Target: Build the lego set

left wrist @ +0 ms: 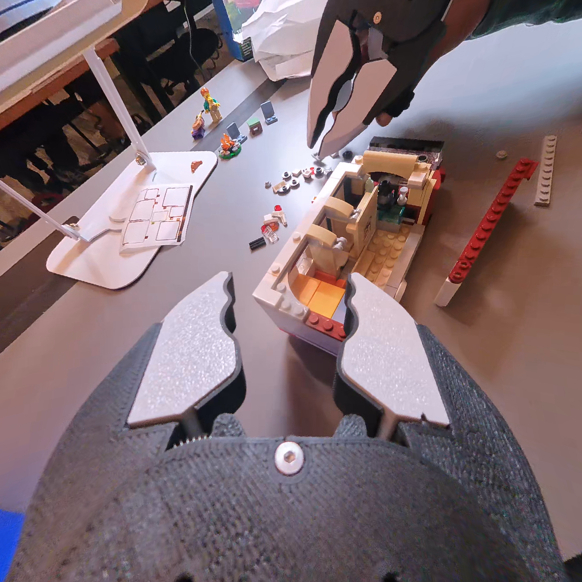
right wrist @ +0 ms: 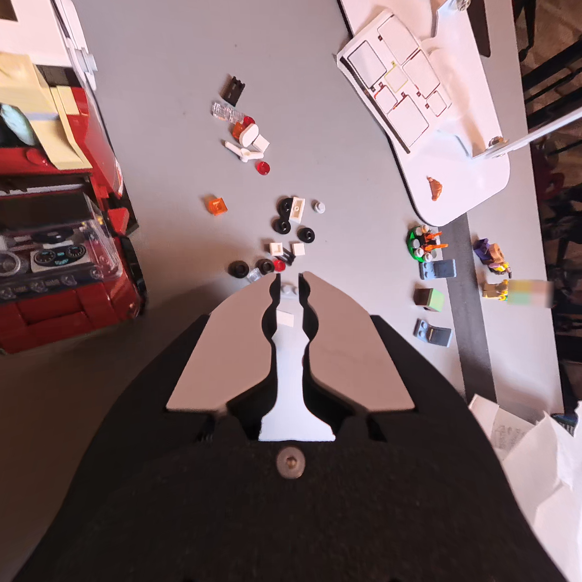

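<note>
Above loose bricks (right wrist: 289, 220), downturned right tongs (right wrist: 289, 277)

**Reds, creams and greys on a grey table**

The brick-built van (left wrist: 352, 239) is cream and tan with a dark-red base and orange floor tiles. A dark-red studded strip (left wrist: 494, 217) lies on the grey table (left wrist: 195, 283). Black rings (right wrist: 305, 234) and red studs (right wrist: 263, 168) lie scattered.
</note>
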Tool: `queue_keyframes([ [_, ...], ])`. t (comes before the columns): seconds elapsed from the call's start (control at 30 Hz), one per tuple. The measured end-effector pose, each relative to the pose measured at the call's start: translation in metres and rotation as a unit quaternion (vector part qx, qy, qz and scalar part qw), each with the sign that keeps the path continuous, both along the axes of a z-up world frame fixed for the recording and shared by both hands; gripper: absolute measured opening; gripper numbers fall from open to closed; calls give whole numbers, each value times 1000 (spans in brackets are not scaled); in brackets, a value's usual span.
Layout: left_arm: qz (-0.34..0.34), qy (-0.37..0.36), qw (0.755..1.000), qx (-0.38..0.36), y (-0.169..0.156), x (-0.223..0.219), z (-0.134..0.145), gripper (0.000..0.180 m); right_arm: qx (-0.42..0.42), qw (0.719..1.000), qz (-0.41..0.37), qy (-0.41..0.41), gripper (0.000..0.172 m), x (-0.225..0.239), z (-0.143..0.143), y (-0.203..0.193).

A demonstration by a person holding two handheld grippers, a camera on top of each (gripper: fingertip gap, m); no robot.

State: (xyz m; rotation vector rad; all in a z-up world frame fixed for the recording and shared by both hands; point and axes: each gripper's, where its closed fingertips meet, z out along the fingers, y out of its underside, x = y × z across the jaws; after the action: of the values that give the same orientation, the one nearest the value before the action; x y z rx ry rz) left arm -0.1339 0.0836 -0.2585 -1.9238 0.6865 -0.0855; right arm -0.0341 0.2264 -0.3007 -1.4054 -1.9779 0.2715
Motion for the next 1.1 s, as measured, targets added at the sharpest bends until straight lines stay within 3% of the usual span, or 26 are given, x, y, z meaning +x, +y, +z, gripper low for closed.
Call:
queue_keyframes([
  [0.27, 0, 3, 1000, 9, 1, -1, 2, 66, -86, 996, -13, -33, 25, 25, -5, 10],
  [0.57, -2, 3, 1000, 18, 1, -1, 4, 64, -203, 978, -6, -51, 25, 10, -8, 15],
  [0.8, -1, 3, 1000, 18, 1, -4, 4, 63, -160, 983, 25, -84, 17, 15, -11, 4],
  [0.97, -2, 7, 1000, 16, 1, -3, 2, 63, -120, 989, 25, -82, 0, 15, -14, 3],
  [1.1, -2, 7, 1000, 17, 1, -3, 2, 63, -104, 991, 23, -78, 0, 19, -9, 5],
])
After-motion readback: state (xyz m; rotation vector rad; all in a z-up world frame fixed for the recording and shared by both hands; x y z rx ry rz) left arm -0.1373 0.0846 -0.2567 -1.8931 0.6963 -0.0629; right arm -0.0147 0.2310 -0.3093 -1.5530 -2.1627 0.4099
